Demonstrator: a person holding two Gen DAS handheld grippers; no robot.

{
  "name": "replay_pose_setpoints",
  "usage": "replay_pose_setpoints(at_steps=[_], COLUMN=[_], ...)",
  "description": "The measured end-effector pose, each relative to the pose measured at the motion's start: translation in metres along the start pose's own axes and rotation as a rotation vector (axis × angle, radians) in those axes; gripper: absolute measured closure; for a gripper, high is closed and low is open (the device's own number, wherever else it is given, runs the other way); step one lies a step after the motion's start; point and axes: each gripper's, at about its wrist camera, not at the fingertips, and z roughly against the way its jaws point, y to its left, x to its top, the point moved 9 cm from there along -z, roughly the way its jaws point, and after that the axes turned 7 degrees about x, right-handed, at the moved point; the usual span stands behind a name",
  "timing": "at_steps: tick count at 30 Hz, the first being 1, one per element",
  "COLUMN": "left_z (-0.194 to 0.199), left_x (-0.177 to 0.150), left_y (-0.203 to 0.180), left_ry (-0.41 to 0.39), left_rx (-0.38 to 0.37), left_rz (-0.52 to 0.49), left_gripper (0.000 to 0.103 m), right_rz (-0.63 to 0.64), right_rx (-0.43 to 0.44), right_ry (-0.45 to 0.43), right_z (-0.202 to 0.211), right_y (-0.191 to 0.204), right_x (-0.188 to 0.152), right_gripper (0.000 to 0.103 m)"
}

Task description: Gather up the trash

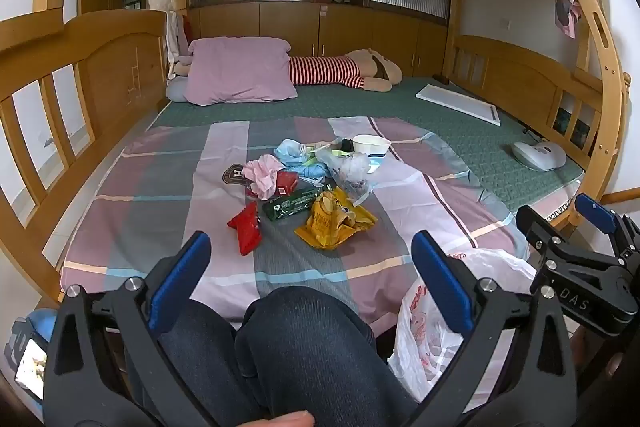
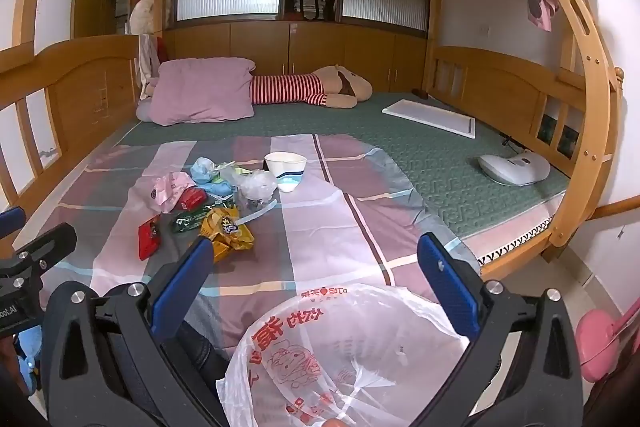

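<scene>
The trash lies in a loose heap on the striped sheet (image 1: 160, 187), ahead of both grippers and well apart from them. Nothing is collected yet, by the look of it.

The left gripper (image 1: 312, 279) stands wide, nothing between its blue pads, hovering over the person's knees (image 1: 296, 343) at the near edge of the bed. From it the heap lies straight ahead, almost on its centre line. The red packet (image 1: 245, 227) and the yellow bag (image 1: 334, 221) are the nearest pieces; the green wrapper (image 1: 292, 203) sits just behind them, then pink tissue (image 1: 262, 173), blue wrappers (image 1: 298, 157) and the cup (image 1: 372, 145) at the far side.

The right gripper (image 2: 314, 285) is also wide and empty. From it the heap lies ahead and to the left, and the white bag (image 2: 340, 347) sits directly below and between its fingers, mouth toward the camera.

So the left gripper is the better lined up for picking, and the right one is nearer the bag. The red packet's long axis runs roughly away from the left gripper, leaning slightly right, so the fingers as they stand would straddle its narrow width. The likely next move is a forward reach with the left, while the right tends the bag.
</scene>
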Motion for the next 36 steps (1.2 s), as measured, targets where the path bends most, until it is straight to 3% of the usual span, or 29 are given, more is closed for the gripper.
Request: replay_pose_setpoints(at_steps=[36], left_z=[-0.0009], left_x=[-0.0043], left_y=[-0.0004], left_ry=[0.008], left_rx=[-0.001], left_rz=[0.003], left_gripper=[0.003], right_rz=[-0.01], right_rx=[-0.003], right_ry=[0.0], right_z=[-0.0006], right_y=[-0.0032], right_x=[0.0], right_gripper=[0.003])
